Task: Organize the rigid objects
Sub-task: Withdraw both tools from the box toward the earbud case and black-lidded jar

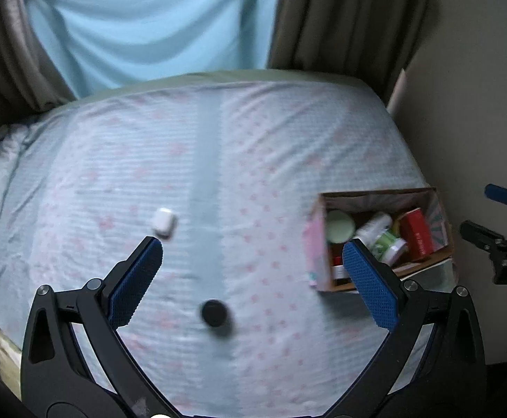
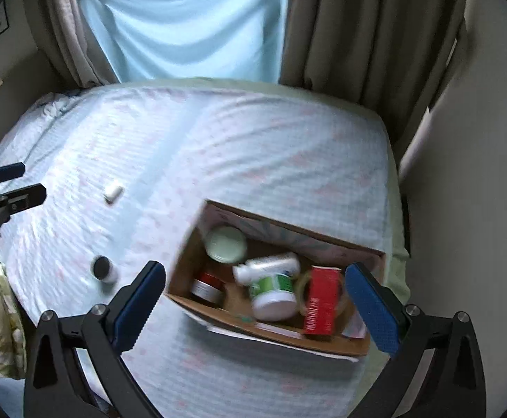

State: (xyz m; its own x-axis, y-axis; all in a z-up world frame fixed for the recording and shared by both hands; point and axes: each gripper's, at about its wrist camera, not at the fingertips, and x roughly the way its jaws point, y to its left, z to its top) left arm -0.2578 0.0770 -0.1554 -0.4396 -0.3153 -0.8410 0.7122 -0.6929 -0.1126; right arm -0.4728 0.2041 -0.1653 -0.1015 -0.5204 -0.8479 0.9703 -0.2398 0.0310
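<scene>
Your box (image 2: 190, 261) at lower right already holds several containers; the black-lidded jar (image 1: 215, 313) and white case (image 1: 163, 225) remain on the bed (image 1: 288, 139). Both the left hand-held gripper (image 1: 253, 278) and the right hand-held gripper (image 2: 256, 308) are spread, empty.

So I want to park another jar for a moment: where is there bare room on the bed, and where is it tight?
Free: the sheet between the white case and the far edge by the curtains, and the strip between the black jar and the box. Crowded: inside the box, where jars, a bottle and a red carton fill the floor.
</scene>
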